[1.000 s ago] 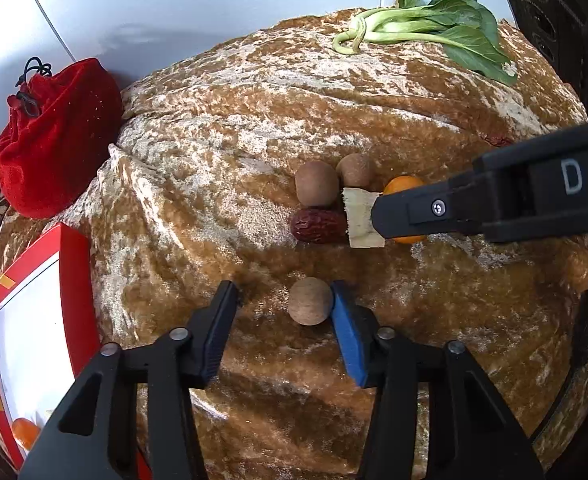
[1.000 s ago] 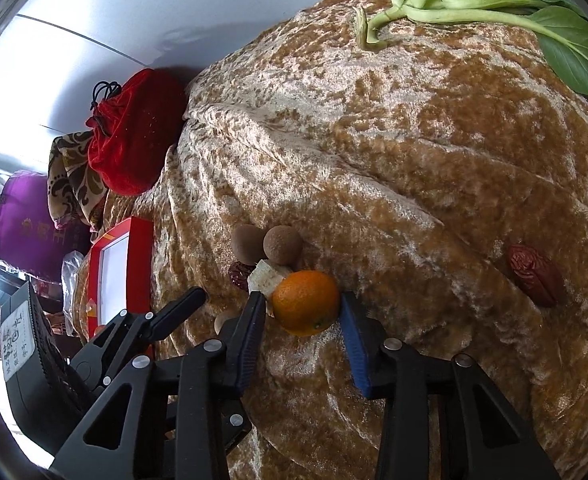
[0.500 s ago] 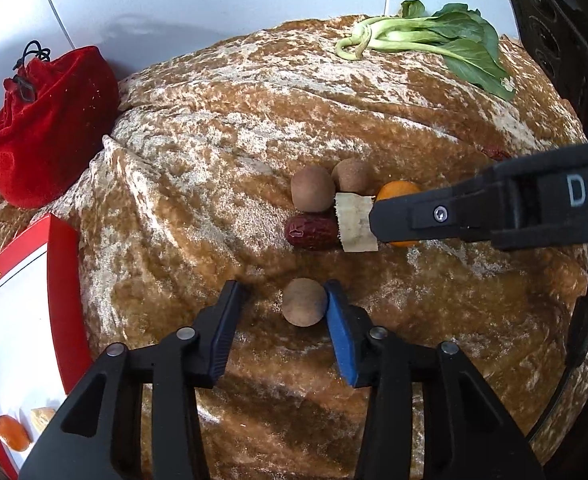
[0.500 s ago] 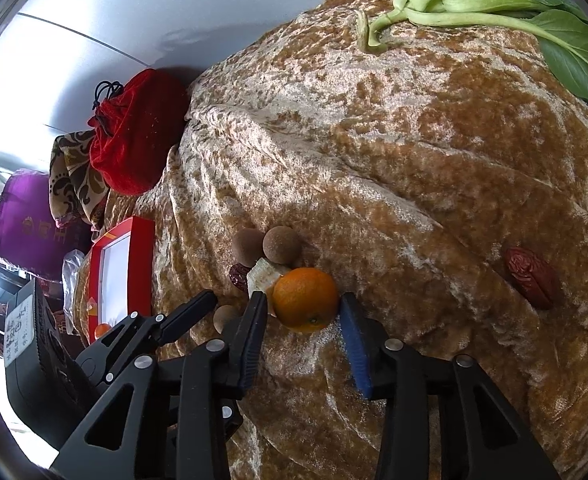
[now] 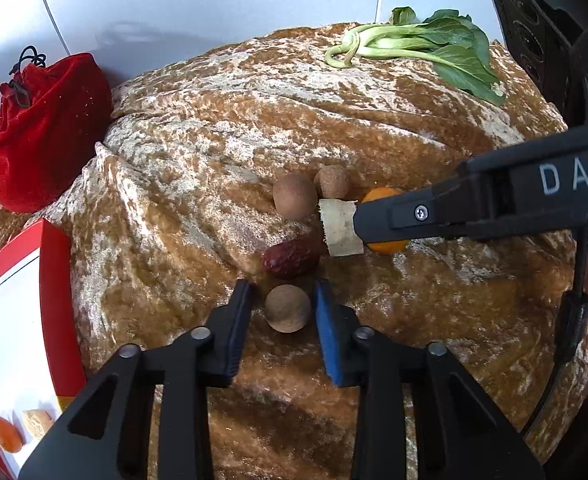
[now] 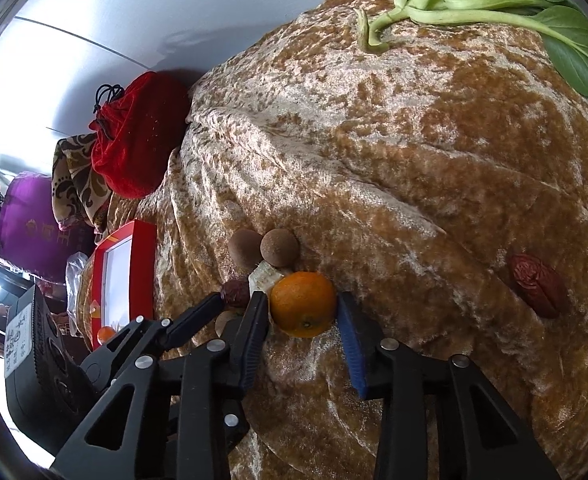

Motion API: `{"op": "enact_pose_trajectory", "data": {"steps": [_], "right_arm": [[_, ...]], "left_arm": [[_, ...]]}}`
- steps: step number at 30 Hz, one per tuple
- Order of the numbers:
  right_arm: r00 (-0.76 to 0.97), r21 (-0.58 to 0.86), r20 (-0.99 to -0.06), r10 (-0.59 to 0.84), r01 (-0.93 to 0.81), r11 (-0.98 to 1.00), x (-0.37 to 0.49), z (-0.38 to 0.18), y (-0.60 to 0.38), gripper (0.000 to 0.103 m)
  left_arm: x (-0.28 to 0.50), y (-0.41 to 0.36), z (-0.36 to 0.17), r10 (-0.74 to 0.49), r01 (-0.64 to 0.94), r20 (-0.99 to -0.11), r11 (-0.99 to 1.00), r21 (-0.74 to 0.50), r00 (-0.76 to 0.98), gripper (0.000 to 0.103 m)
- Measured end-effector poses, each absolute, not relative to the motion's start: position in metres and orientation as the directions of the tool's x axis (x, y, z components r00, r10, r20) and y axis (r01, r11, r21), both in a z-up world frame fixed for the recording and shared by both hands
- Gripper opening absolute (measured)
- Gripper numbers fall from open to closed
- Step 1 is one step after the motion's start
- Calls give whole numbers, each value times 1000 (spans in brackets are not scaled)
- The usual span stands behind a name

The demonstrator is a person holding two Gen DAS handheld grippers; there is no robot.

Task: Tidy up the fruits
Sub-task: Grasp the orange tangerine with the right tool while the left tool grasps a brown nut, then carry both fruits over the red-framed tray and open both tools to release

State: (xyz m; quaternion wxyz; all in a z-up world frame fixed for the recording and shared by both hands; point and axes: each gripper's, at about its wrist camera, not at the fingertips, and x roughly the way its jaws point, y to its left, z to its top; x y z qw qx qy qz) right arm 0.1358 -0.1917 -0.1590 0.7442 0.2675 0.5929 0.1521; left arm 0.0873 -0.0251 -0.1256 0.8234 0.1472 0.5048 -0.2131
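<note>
- Between the fingers of the left claw point(image 5: 282, 312) sits a round brown longan point(image 5: 287, 308) on the crumpled golden-brown velvet cloth point(image 5: 214, 152); the claw stands part-open around it, with a thin gap showing on each side of the fruit, the black finger at its left and the blue-padded finger at its right.
- Just beyond that longan lies a dark red jujube point(image 5: 292, 257), and farther still two more longans point(image 5: 295, 196) rest side by side, touching or nearly so.
- A pale cut chunk of fruit point(image 5: 340, 227) lies to the right of the jujube, against the tip of the right claw's near finger.
- The right claw point(image 6: 300, 312) stands wide around a small orange point(image 6: 303, 305): the black finger is touching or almost touching its left side, the blue pad is just beside its right side, and the orange rests on the cloth.
- A second jujube point(image 6: 538, 290) lies alone, well apart to the right of the orange.
- At the far right edge of the cloth lies a bunch of bok choy point(image 5: 426, 46).
- At the near left, a red-rimmed white tray point(image 5: 60, 300) holds a small orange fruit point(image 5: 6, 434) and a pale chunk point(image 5: 36, 424).
- A red drawstring pouch point(image 5: 42, 132) sits at the far left, beside the cloth.
</note>
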Motion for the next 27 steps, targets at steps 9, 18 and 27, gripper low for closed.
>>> {"op": "enact_pose_trajectory", "data": {"steps": [9,18,27], "right_arm": [[253,585,-797,549,90,806,130,-155,-196,35],[272,620,-765,584,64,782,120,-141,-198,35],[283,692,-660,696,-131,710,102,-112,-145,35]], "left_arm": [[80,-17,-121,-218,508,-894,861,12,391,19],[70,1,-99,-200,468,-876,883,33,439,19],[37,73,-48,12,192,-814,970,151,581,19]]}}
